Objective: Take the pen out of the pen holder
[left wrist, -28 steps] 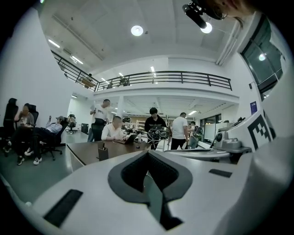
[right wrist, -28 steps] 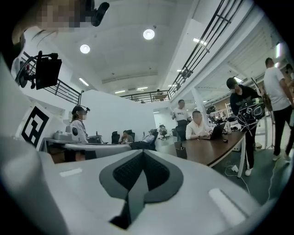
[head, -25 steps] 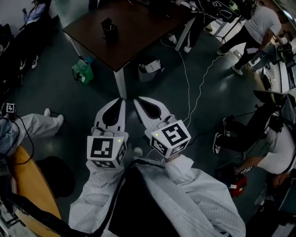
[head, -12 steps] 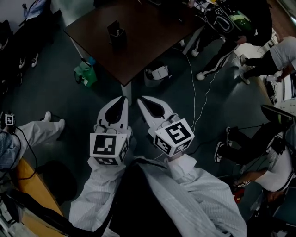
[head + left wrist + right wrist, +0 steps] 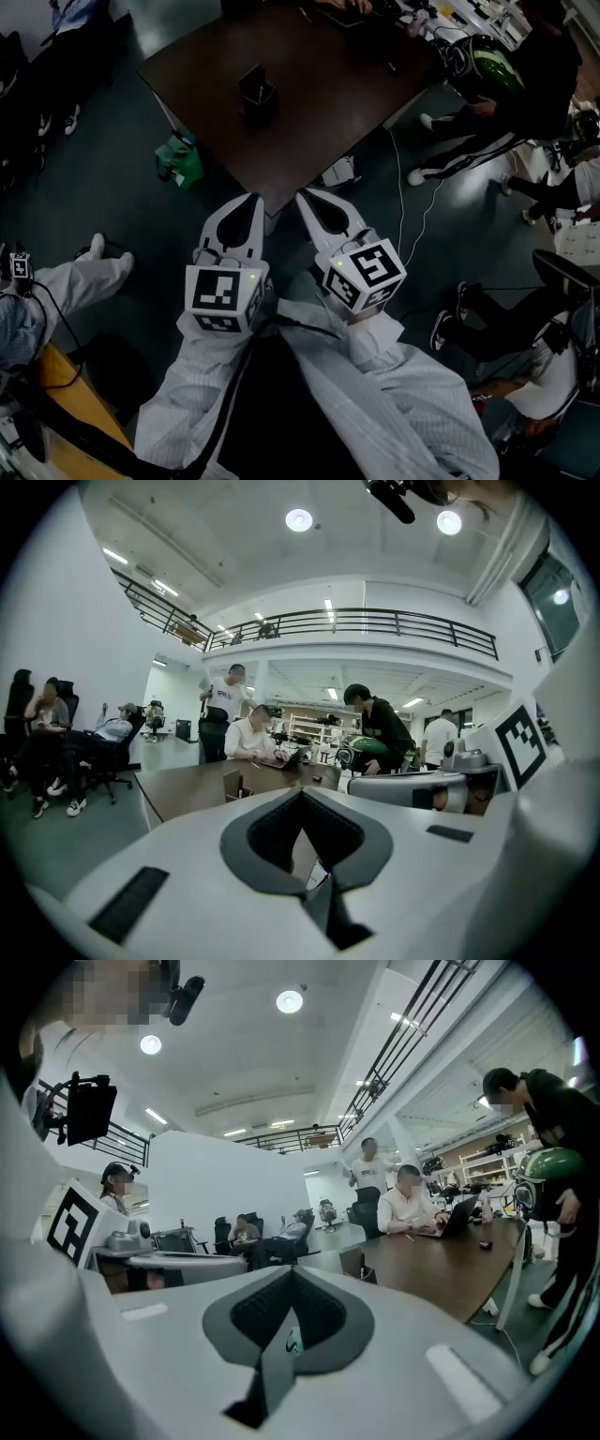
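The black pen holder (image 5: 256,91) stands upright on a dark brown table (image 5: 309,84), well ahead of both grippers. I cannot make out the pen inside it. My left gripper (image 5: 253,199) and right gripper (image 5: 302,195) are held side by side over the floor, just short of the table's near corner. Both are shut with nothing between the jaws. In the left gripper view the holder (image 5: 232,785) shows beyond the shut left gripper (image 5: 302,794). In the right gripper view the holder (image 5: 352,1262) sits just right of the shut right gripper (image 5: 291,1274).
A green bag (image 5: 181,159) and a white box (image 5: 339,172) lie on the floor by the table's leg. White cables (image 5: 403,211) trail to the right. People sit and stand around the table's far side and right. A white-trousered leg (image 5: 80,272) is at the left.
Both grippers have come forward toward the table together, and the table and pen holder are now nearer. The jaws stayed shut.
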The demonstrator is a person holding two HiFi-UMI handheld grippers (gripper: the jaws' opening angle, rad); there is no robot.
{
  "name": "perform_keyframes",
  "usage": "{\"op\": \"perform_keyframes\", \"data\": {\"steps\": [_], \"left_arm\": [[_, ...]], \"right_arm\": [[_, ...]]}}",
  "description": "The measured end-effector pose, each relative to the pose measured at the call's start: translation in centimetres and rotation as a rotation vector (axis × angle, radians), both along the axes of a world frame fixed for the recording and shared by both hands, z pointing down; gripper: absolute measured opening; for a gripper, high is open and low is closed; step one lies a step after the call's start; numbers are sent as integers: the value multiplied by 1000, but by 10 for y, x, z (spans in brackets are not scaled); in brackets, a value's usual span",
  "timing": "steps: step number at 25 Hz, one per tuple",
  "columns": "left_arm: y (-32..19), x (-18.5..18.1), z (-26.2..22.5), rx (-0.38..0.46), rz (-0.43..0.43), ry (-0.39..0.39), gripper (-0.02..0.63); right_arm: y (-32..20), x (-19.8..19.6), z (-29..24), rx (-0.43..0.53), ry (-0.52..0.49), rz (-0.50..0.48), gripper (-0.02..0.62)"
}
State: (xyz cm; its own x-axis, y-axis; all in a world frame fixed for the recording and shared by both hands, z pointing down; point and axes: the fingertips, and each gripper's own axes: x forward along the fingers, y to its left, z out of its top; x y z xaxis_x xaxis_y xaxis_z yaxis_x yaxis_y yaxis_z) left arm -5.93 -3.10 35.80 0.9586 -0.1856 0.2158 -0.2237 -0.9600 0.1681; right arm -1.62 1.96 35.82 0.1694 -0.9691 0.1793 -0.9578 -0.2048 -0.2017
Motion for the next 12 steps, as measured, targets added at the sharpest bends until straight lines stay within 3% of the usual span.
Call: {"op": "perform_keyframes", "data": {"steps": [7, 12], "left_arm": [[-57, 32, 24, -21, -111, -50, 5], [-94, 84, 33, -35, -209, -62, 5]], "right_arm": [[-56, 66, 25, -36, -29, -53, 2], [-105, 128, 35, -48, -43, -156, 2]]}}
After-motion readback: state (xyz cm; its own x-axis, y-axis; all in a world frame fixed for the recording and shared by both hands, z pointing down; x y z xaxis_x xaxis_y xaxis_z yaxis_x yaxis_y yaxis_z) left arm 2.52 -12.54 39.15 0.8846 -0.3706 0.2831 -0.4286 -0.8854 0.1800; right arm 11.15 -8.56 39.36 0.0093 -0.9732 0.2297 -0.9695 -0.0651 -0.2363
